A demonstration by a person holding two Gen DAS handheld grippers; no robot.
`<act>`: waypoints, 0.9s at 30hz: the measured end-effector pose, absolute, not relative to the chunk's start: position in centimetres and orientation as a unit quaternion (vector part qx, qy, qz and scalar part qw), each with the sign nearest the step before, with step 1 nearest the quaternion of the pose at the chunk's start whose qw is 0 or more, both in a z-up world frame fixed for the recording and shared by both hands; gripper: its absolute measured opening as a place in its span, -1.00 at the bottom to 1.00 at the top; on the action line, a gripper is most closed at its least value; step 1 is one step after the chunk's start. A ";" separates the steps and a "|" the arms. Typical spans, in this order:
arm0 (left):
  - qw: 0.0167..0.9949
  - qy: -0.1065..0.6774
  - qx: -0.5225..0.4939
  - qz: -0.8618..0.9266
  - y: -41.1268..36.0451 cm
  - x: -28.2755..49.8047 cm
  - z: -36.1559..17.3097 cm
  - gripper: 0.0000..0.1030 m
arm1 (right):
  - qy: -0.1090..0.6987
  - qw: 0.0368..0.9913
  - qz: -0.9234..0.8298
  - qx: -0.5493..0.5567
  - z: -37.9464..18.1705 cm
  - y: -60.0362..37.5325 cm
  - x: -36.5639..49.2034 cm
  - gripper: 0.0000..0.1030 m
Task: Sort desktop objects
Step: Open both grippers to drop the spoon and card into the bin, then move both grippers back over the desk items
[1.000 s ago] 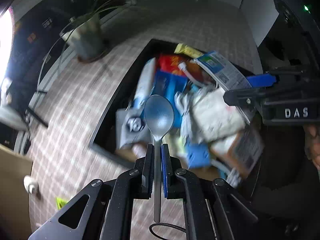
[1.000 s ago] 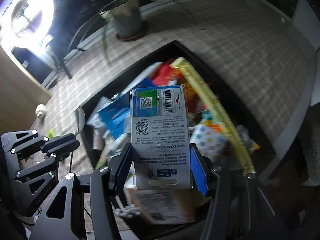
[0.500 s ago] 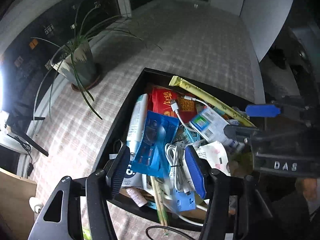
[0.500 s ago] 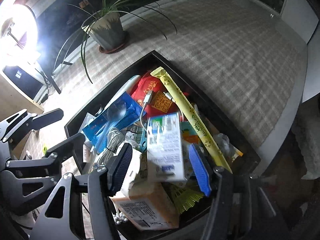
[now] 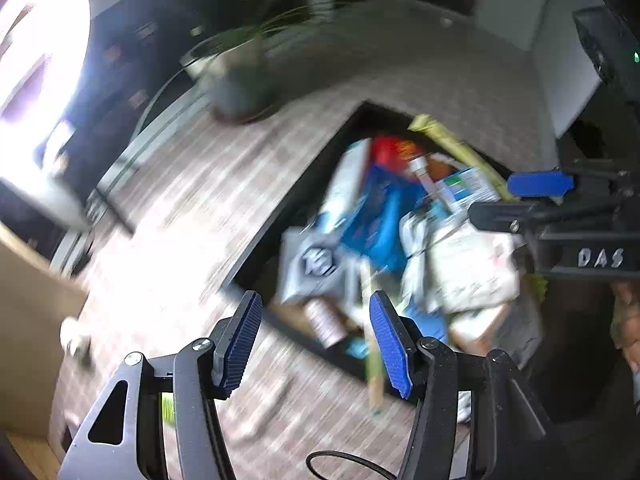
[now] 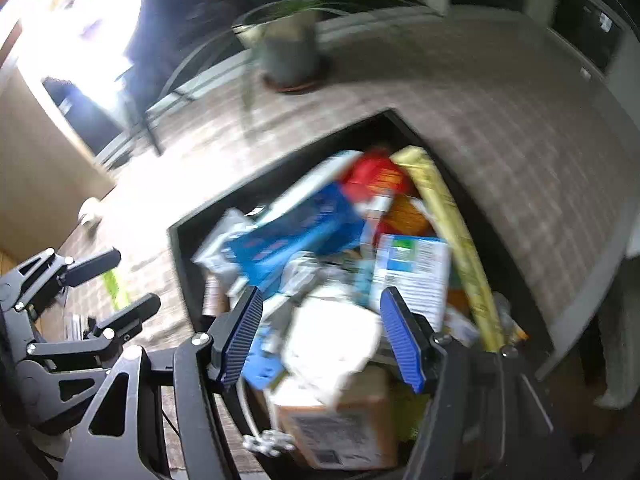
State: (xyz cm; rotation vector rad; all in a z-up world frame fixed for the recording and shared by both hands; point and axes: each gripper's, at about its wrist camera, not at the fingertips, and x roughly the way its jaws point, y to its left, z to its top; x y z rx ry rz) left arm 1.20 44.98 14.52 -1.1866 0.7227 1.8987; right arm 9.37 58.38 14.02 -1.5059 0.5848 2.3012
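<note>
Contents, black tray (image 6: 182, 248) on the checked counter (image 6: 500, 120): sorted desktop objects heaped loosely, most blurred.

- Blue packet (image 6: 296, 232), far left of the heap, lying flat on the other items.
- Red packet (image 6: 374, 176), at the far end, partly under the blue one.
- Long yellow packet (image 6: 452, 232), lying along the right wall of the tray, probably because its length fits only that way.
- White label card (image 6: 412, 276) with a green patch, right of centre, resting on top of the pile.
- Brown cardboard box (image 6: 340, 428), near end, label facing up.
- White wrapped item (image 6: 332, 344), on the box; kind cannot be told.
- Grey pouch (image 5: 316, 268) with a round mark, near left corner.

Off the tray: potted plant (image 6: 286, 52), far on the counter, well apart.

Right gripper (image 6: 320, 344): above the near end of the tray, pointing steeply down, jaws opening, nothing between the pads; the white item lies below, not pinched.

Left gripper (image 5: 316, 344): above the tray's near left edge, jaws spread, empty.

Judgement: both grippers appear free to fetch further objects; the crowded heap could let a new piece slide off.
</note>
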 end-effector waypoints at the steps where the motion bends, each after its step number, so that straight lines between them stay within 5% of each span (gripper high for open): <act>1: 0.374 0.277 -0.470 0.750 44.0 1.0 14.3 0.05 | 0.198 0.156 0.809 -0.531 13.9 57.8 8.8 0.17; 16: 0.130 0.145 -0.537 0.821 18.9 -0.9 10.0 0.07 | 0.125 0.021 0.845 -0.519 12.2 44.0 2.3 0.17; 27: 0.051 0.035 -0.552 0.831 4.1 -2.0 8.3 0.08 | 0.066 -0.040 0.845 -0.529 11.4 31.3 -1.9 0.17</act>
